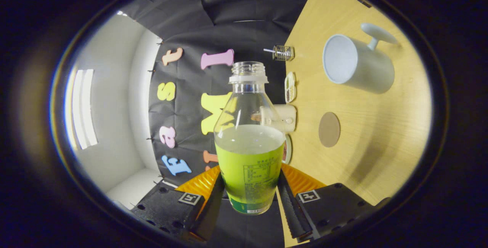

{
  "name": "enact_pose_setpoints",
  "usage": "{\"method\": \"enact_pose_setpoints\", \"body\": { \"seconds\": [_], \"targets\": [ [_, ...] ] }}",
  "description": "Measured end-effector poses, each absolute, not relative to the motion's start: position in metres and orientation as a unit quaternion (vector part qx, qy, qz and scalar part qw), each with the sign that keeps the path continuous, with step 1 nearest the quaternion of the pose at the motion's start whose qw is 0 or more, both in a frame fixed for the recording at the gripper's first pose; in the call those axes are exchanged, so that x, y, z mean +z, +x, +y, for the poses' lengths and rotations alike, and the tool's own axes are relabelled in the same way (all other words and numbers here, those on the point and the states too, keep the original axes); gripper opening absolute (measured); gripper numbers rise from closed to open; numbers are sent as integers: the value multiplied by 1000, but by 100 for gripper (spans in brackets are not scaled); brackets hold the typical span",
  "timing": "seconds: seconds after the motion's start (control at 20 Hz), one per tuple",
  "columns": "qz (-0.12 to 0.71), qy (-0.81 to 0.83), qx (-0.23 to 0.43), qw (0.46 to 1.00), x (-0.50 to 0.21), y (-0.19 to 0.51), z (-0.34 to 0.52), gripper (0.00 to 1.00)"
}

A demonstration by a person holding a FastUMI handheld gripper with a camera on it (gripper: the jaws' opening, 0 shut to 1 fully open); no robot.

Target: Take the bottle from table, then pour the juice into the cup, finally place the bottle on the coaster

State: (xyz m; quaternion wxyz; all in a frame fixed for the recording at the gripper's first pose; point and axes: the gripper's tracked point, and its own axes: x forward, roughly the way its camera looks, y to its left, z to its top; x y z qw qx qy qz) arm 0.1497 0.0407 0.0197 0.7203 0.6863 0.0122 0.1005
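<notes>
Now clamped on bottle: gripper closed around its labelled lower body, both fingers pressing. Uncapped, about half full of pale juice, raised off table with view rolled sideways. Cup beyond, well apart; coaster nearer, beside bottle, bare.

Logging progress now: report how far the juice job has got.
Done: the bottle is off the table, clamped between the tool's fingers, cap off. In hand: carrying it, tilted, toward the cup. Left: pouring, then setting it on the coaster.
</notes>
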Motion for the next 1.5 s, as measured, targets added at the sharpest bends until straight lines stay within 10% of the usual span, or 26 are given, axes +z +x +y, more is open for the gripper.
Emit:
{"method": "enact_pose_setpoints", "body": {
  "seconds": [1.5],
  "targets": [
    [-16, 808, 94, 582, 50, 193, 19, 77]
  ]
}}
